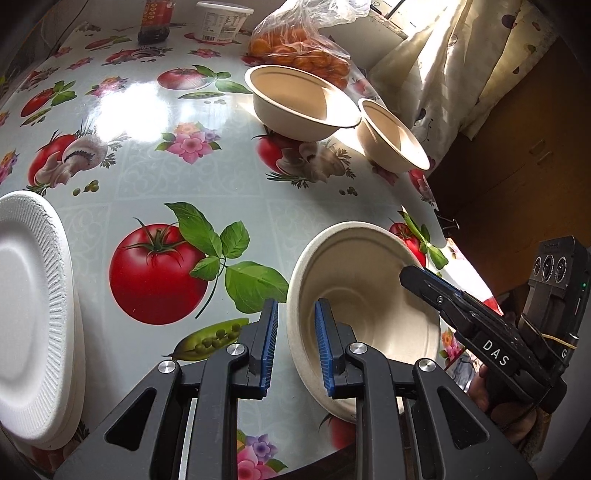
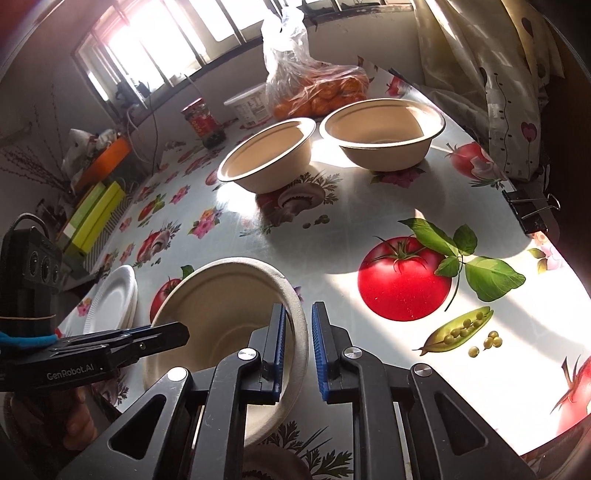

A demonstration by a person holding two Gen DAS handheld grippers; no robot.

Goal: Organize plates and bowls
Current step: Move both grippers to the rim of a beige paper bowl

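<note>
A beige paper bowl (image 1: 354, 295) sits near the table's front edge. My left gripper (image 1: 295, 347) straddles its left rim, one blue pad inside and one outside, with a gap to the rim. My right gripper (image 2: 298, 347) straddles the opposite rim of the same bowl (image 2: 221, 314) in the same way. Each gripper shows in the other's view: the right one (image 1: 417, 277) and the left one (image 2: 177, 332). Two more beige bowls (image 1: 299, 99) (image 1: 391, 136) stand side by side at the far right. A stack of white foam plates (image 1: 29, 314) lies at the left.
A bag of oranges (image 1: 295, 40), a white tub (image 1: 219, 18) and a dark jar (image 1: 155, 22) stand at the far edge. A binder clip (image 2: 528, 210) holds the tablecloth at the right edge. Boxes (image 2: 92, 218) lie far left. A curtain (image 2: 491, 74) hangs beyond.
</note>
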